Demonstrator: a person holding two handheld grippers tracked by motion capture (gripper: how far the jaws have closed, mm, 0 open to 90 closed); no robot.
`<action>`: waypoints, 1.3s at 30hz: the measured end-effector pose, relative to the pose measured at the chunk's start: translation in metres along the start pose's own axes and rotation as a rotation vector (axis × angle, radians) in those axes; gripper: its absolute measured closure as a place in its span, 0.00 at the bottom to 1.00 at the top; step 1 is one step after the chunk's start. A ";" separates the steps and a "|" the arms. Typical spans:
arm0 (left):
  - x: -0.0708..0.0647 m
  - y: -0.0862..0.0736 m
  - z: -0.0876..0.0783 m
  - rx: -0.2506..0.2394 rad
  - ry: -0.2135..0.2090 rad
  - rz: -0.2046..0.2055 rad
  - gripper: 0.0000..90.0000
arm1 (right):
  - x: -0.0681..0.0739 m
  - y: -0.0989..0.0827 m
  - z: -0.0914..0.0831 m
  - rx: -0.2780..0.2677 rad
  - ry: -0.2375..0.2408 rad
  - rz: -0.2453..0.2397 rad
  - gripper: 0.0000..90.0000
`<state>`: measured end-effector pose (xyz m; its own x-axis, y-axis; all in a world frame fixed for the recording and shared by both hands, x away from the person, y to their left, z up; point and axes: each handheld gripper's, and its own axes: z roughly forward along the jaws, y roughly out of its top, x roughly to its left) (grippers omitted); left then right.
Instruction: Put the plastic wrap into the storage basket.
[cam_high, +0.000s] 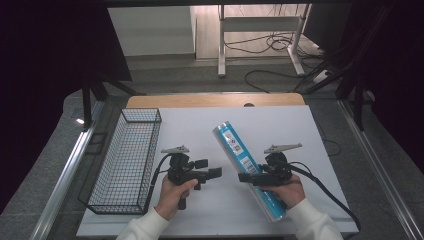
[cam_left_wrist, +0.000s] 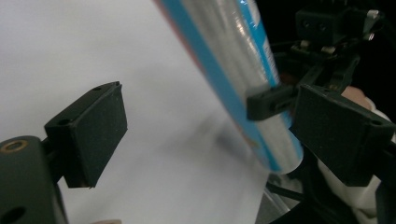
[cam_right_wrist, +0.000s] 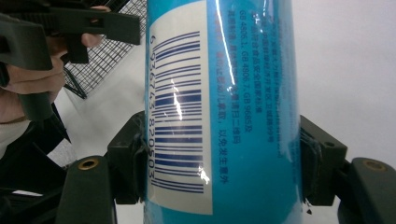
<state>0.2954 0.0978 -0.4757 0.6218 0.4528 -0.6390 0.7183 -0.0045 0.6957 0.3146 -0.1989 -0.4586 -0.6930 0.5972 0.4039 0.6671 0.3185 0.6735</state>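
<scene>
A long blue tube in shiny wrap, with a white barcode label, slants over the white table sheet. My right gripper is shut on its lower half. In the right gripper view both pads press the sides of the tube. My left gripper is open a little to the left of the tube, jaws pointing right, nothing between them. In the left gripper view its pads stand wide apart over bare sheet, with the tube and the right gripper beyond.
A black wire basket stands along the left side of the white sheet; it also appears behind the left hand. Cables trail from both grippers toward the front edge. A wooden table edge lies at the back.
</scene>
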 end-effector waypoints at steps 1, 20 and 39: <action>0.002 0.003 0.007 -0.005 -0.040 -0.029 0.11 | 0.002 0.001 0.002 -0.003 0.004 -0.005 0.36; 0.008 0.013 0.029 -0.018 -0.099 -0.062 0.25 | 0.035 0.008 0.033 -0.053 0.057 -0.074 0.36; 0.015 0.021 0.008 -0.046 -0.134 -0.107 0.35 | 0.040 0.014 0.020 -0.176 0.116 -0.083 0.16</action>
<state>0.3223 0.0972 -0.4737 0.5811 0.3257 -0.7458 0.7693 0.0792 0.6340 0.3014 -0.1555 -0.4454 -0.7769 0.4823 0.4047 0.5556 0.2230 0.8010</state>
